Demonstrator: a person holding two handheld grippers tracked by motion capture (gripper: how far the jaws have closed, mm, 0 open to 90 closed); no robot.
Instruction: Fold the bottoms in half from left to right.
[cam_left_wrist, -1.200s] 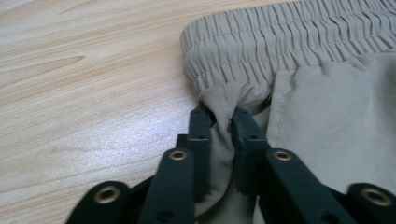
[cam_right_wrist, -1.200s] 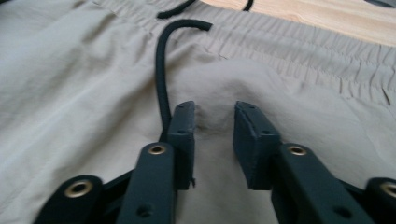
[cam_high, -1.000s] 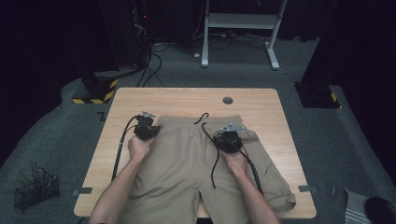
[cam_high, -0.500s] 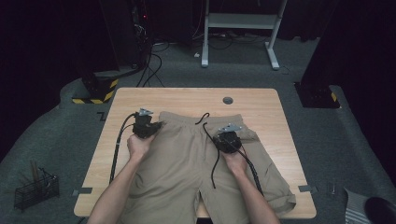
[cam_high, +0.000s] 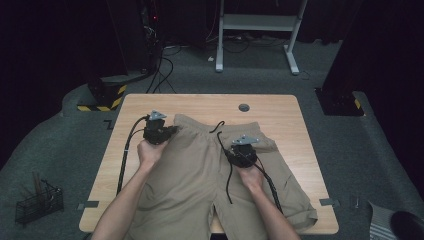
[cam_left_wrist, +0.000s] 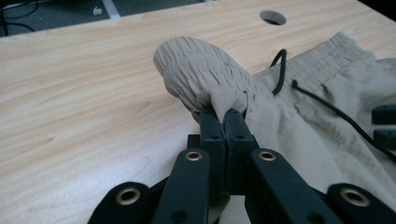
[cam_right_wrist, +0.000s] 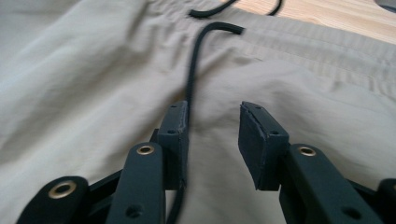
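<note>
On table (cam_high: 280, 107): left gripper (cam_left_wrist: 225, 116) clamped on shorts (cam_high: 200, 160) waistband corner, lifted higher than before; right gripper (cam_right_wrist: 212, 128) just opened, nothing pinched; refold probably next.

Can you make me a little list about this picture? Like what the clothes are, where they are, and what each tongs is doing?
clothes: tan shorts with a black drawstring
where: spread flat on the wooden table
left tongs: shut on the waistband corner, lifting it off the table
right tongs: just been opening, jaws apart above the fabric, nothing pinched between them
table hole: round, beyond the waistband
</note>
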